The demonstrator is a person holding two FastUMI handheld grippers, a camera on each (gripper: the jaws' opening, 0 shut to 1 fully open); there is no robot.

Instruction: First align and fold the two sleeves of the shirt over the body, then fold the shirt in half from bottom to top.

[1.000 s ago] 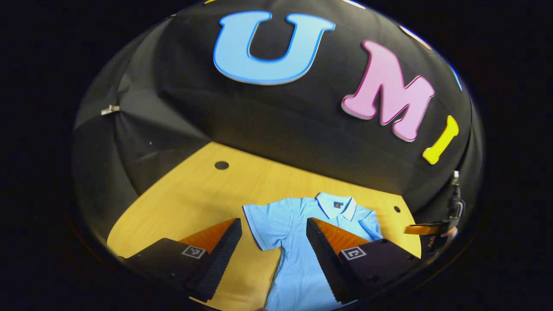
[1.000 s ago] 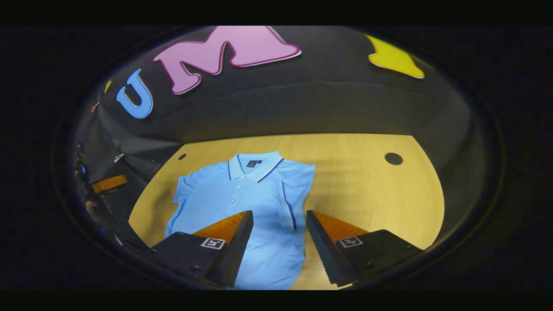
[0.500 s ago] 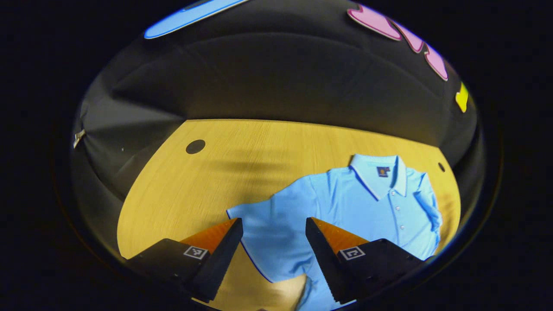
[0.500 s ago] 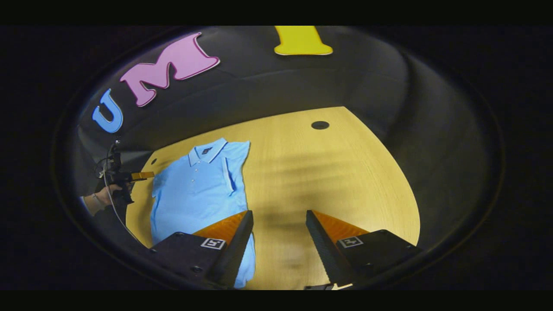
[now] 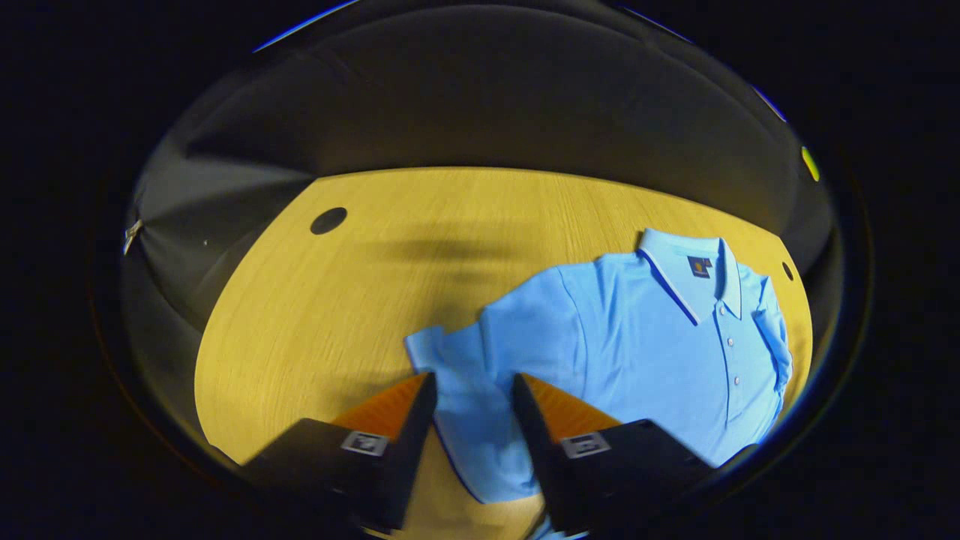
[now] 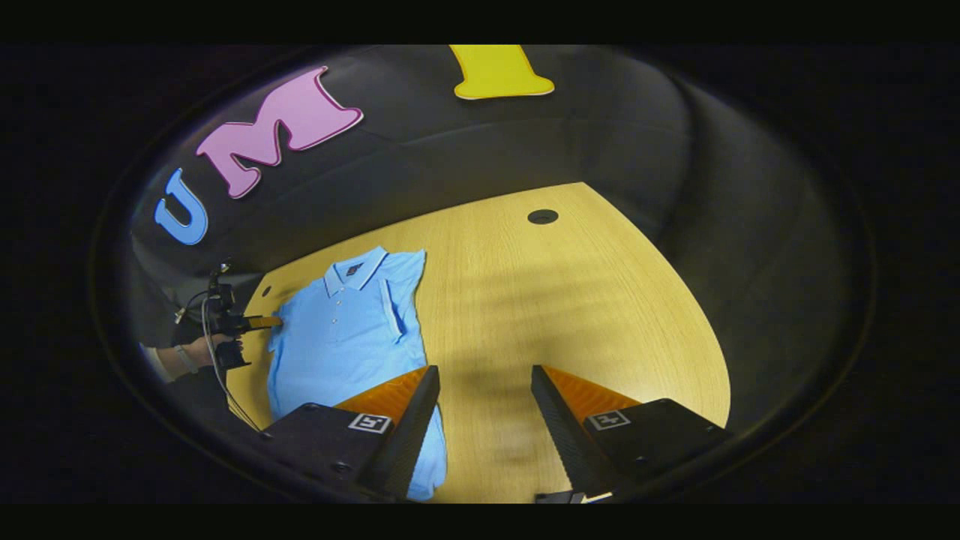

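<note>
Light blue knit fabric formed the polo shirt [image 5: 637,337], which lay flat on the yellow wood-grain table [image 5: 360,300] with its collar [image 5: 694,266] toward the booth wall. In the left gripper view, the left gripper [image 5: 474,390] was positioned at the shirt's outstretched sleeve [image 5: 457,375]. Its fingers stood at a narrowed gap with the sleeve fabric between them; whether both pressed on the cloth could not be determined. A round hole [image 5: 328,220] was visible in the tabletop, well apart from the shirt.

In the right gripper view, the right gripper [image 6: 485,390] was held over bare table just beside the shirt [image 6: 345,337], fingers spread wide and holding nothing. The sleeve [image 6: 401,300] on that side lay folded over the shirt's body. Farther off, the left gripper [image 6: 259,322] and the hand [image 6: 196,352] holding it were at the shirt's far edge.
</note>
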